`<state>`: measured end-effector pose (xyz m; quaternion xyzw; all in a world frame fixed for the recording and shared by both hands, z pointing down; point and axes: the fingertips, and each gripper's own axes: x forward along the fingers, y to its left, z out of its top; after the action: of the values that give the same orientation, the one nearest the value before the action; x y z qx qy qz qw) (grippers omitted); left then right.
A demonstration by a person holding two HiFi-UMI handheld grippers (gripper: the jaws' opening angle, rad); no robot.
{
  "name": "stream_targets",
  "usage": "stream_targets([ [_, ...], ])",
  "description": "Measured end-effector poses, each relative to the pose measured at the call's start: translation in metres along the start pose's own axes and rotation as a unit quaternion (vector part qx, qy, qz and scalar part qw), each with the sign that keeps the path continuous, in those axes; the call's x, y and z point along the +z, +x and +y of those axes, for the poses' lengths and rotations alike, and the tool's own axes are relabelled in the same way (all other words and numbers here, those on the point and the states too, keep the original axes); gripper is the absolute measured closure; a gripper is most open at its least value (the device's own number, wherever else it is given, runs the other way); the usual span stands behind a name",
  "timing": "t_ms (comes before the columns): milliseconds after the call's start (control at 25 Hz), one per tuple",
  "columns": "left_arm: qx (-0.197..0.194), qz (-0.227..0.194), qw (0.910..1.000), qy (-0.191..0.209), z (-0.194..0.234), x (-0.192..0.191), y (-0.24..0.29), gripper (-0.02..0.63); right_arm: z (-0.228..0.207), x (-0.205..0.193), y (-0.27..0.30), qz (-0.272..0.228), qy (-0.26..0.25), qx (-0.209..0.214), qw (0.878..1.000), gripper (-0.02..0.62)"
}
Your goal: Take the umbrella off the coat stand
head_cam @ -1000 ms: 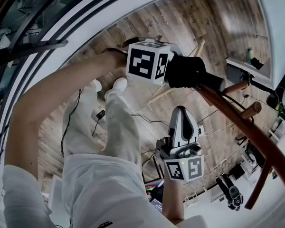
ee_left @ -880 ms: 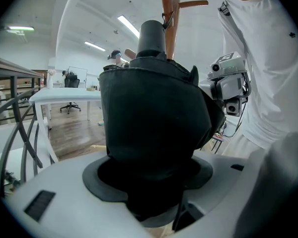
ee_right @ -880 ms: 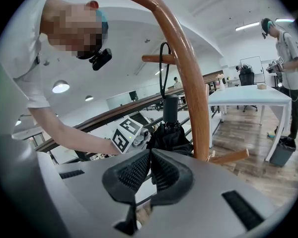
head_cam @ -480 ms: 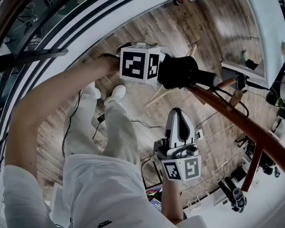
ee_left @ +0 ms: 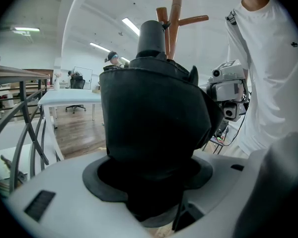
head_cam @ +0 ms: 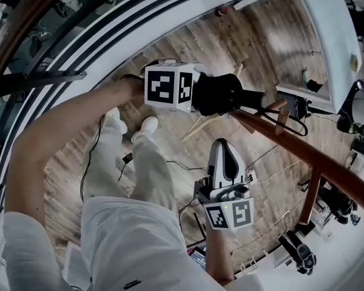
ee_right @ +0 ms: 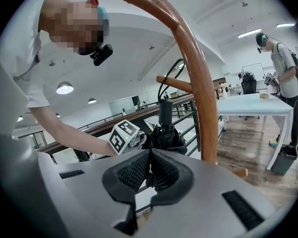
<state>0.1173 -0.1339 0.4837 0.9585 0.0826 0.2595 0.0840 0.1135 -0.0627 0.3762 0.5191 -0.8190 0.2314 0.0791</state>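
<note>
One folded black umbrella (head_cam: pixel 221 94) sits clamped in my left gripper (ee_left: pixel 149 175), whose jaws stand partly apart around its bundled canopy. Its handle end points at the wooden coat stand (head_cam: pixel 303 153), close by the pegs. I note the right gripper (ee_right: pixel 148 170) with jaws pressed together on nothing, held just below the stand's curved arm and apart from the umbrella.

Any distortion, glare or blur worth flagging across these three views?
Head view: heavy fisheye curves the floorboards, otherwise sharp. Left gripper view: the black umbrella fills the frame, almost featureless, corners vignetted black. Right gripper view: the ceiling lamp clips to white; the coat stand is crisp.
</note>
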Motion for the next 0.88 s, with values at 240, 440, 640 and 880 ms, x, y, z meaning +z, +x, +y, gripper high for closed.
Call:
stream_targets([
  [240, 0.014, -0.004, 0.9998, -0.010, -0.008, 0.008, -0.017, 0.331, 0.012, 0.011, -0.008, -0.008, -0.007, 0.005, 1.000, 0.558],
  [440, 0.032, -0.005, 0.9992, -0.023, -0.010, 0.020, -0.028, 0.331, 0.014, 0.026, -0.016, -0.018, -0.011, 0.009, 1.000, 0.558],
  [640, 0.050, -0.003, 0.9983, -0.031, -0.013, 0.028, -0.045, 0.331, 0.024, 0.039, -0.022, -0.024, -0.013, 0.014, 1.000, 0.558],
  [880, 0.070, -0.009, 0.9968, -0.038, -0.024, 0.043, -0.065, 0.331, 0.038, 0.049, -0.028, -0.035, -0.025, 0.028, 0.999, 0.558],
])
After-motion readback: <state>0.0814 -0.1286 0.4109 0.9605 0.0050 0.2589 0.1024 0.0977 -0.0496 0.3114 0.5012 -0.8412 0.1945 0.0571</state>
